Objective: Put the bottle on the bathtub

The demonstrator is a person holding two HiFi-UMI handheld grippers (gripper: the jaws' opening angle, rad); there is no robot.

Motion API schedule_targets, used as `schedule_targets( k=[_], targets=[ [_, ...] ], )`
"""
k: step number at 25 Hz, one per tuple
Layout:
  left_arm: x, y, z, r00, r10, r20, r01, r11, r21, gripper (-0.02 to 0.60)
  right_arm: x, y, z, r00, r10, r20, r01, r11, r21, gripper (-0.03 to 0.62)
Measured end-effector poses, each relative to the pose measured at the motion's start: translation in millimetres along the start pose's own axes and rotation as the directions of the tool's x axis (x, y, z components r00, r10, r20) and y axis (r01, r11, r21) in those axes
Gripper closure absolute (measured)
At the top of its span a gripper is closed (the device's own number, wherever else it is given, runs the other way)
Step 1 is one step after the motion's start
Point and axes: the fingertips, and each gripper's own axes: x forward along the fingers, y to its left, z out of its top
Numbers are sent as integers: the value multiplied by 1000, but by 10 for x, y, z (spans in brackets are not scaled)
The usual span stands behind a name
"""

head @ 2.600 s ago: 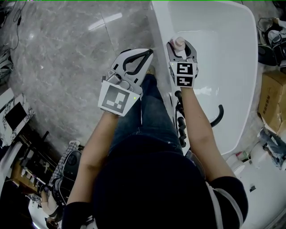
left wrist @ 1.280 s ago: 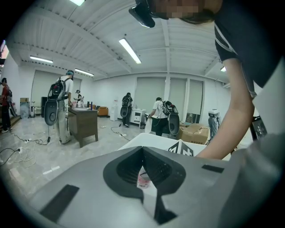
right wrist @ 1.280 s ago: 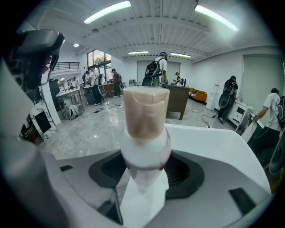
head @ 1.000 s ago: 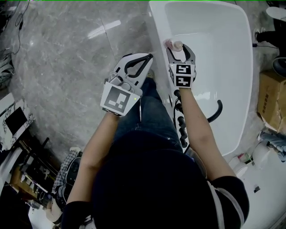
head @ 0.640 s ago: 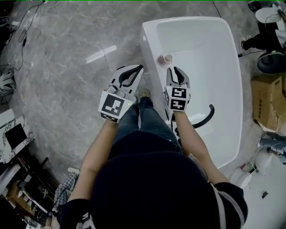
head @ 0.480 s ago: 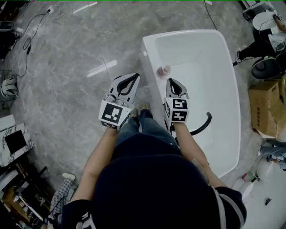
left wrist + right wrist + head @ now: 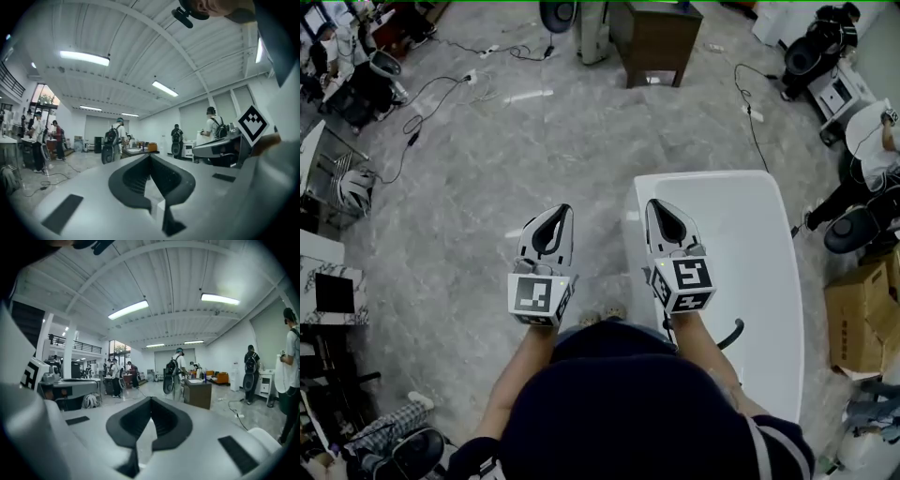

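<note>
Now the bottle shows in no view. Half a second ago it stood alone on the near-left rim of the bathtub (image 7: 750, 244), just ahead of the right gripper (image 7: 659, 206) and apart from it. In the head view that stretch of rim lies under the raised right gripper, so I cannot tell whether the bottle is upright there.

Change noted: both grippers are lifted and levelled, and their own cameras look out across the room at ceiling lights and people standing about, not down at the tub. The head view takes in far more of the room than before; the tub has slid to the lower right of the frame.

Right gripper: jaws closed tip to tip, nothing between them. Left gripper (image 7: 560, 212): the same, clenched and empty, over the grey floor (image 7: 487, 159) left of the tub, as it was throughout.

Outward: a curved black hose (image 7: 731, 334) lies in the tub at lower right. A brown cabinet (image 7: 654, 37) stands at top centre and a cardboard box (image 7: 853, 328) at the right edge.

Judgement: the bottle was let go on the rim and the person has drawn back, so the placing looks done. Only a check that it stands steady remains.
</note>
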Motion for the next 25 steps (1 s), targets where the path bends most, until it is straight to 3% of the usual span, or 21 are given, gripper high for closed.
schedule_targets(
  k=[5, 10, 14, 25],
  targets=[
    [-262, 243, 516, 990, 139, 32, -139, 990, 8, 558, -91, 248, 637, 990, 76, 115, -70, 996, -58, 568],
    [-530, 460, 1009, 972, 205, 111, -211, 976, 51, 558, -131, 597, 1151, 978, 108, 177, -74, 979, -189, 568],
    [-577, 413, 1124, 969, 206, 135, -217, 973, 73, 558, -204, 603, 1227, 975, 97, 202, -60, 982, -181, 568],
    [-545, 242, 984, 981, 160, 112, -169, 983, 76, 558, -280, 530, 1002, 982, 93, 164, -63, 981, -181, 568]
  ],
)
